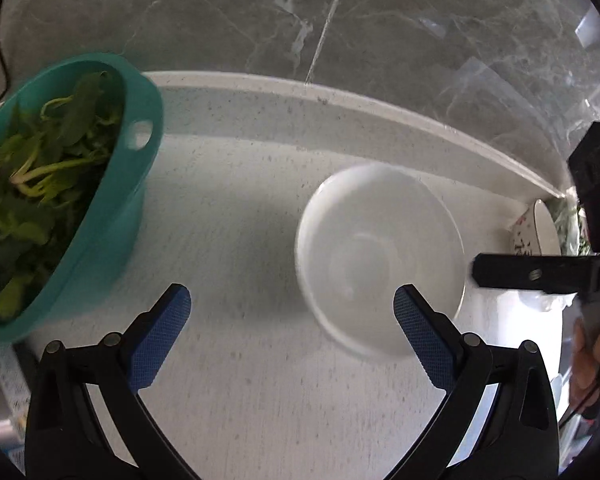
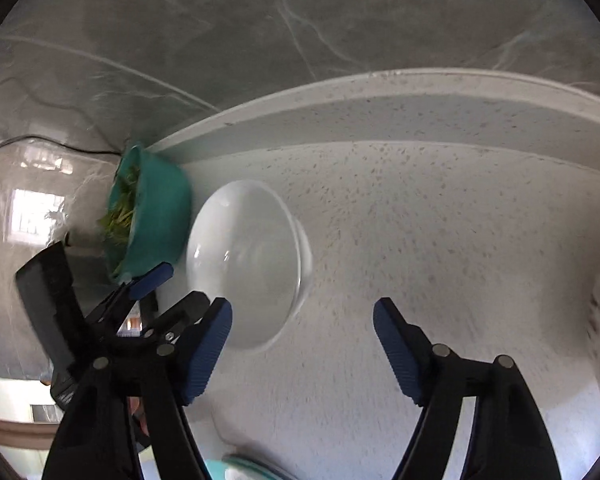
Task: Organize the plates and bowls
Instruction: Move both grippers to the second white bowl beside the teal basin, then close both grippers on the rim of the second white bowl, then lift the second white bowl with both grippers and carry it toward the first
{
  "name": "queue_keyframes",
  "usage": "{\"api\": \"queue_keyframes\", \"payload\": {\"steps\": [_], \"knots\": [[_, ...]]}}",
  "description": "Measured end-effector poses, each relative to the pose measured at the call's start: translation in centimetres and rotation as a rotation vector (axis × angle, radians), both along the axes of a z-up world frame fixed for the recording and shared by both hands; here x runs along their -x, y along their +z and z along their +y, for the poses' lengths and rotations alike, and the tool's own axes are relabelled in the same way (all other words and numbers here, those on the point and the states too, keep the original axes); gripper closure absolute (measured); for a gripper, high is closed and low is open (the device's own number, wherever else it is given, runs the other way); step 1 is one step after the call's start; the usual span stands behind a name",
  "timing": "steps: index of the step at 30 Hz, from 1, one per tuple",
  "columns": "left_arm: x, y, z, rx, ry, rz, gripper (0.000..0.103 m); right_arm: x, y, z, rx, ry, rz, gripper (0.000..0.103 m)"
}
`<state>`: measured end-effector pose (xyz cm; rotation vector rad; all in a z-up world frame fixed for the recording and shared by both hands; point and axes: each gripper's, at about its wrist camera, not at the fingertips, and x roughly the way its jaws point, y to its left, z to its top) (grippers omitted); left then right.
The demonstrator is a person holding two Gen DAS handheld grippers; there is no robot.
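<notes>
Two handheld grippers hover over a pale speckled kitchen countertop that runs along a grey marble wall.

The left gripper has its blue-padded jaws spread wide, with nothing between them. A plain white bowl sits upright and empty on the counter just ahead of its right-hand pad, apparently not touched. To the left stands a teal plastic colander filled with leafy greens.

The right gripper is also open, somewhat less than fully, and holds nothing; bare counter shows between its pads. In its view the white bowl lies ahead and to the left, close to its left pad. At the far right edge of the left view a second bowl with a patterned outside stands apart near the wall. A blurred rim of light teal dishware shows at the bottom edge of the right view; what it is cannot be told.

The organizing appears barely begun: the bowls stand separate, nothing is stacked, and neither gripper grasps anything. The white bowl looks like the nearest thing to pick up.
</notes>
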<state>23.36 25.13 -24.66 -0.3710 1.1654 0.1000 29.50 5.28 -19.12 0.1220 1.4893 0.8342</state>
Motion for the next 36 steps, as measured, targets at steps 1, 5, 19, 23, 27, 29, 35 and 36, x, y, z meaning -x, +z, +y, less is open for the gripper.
{"api": "queue_keyframes", "payload": {"steps": [1, 5, 19, 23, 27, 29, 35, 36], "knots": [[-0.4, -0.3, 0.2, 0.004, -0.001, 0.001, 0.001, -0.3, -0.4, 0.2, -0.002, -0.008, 0.004, 0.027], [-1.5, -1.8, 1.4, 0.009, -0.004, 0.015, 0.004, -1.1, -1.5, 0.9, -0.001, -0.018, 0.015, 0.027], [-3.1, -4.7, 3.6, 0.091, -0.015, 0.041, 0.071, -2.0, -3.9, 1.4, -0.010, -0.055, 0.069, 0.057], [-3.1, -4.4, 2.9, 0.109, -0.048, 0.027, 0.096, -1.8, -4.3, 1.8, -0.044, -0.043, 0.106, 0.083], [-3.5, -4.4, 2.8, 0.105, -0.055, 0.033, 0.096, -1.6, -3.7, 2.7, -0.029, -0.022, 0.075, 0.088], [-3.4, -4.4, 2.9, 0.108, -0.054, 0.036, 0.096, -1.6, -4.0, 2.5, -0.045, -0.031, 0.090, 0.088], [-3.2, -3.8, 1.7, 0.098, -0.047, 0.042, 0.097, -1.5, -3.9, 2.5, -0.038, -0.029, 0.080, 0.088], [-3.5, -3.2, 1.3, 0.096, -0.049, 0.043, 0.097, -1.4, -3.9, 2.7, -0.038, -0.030, 0.081, 0.088]]}}
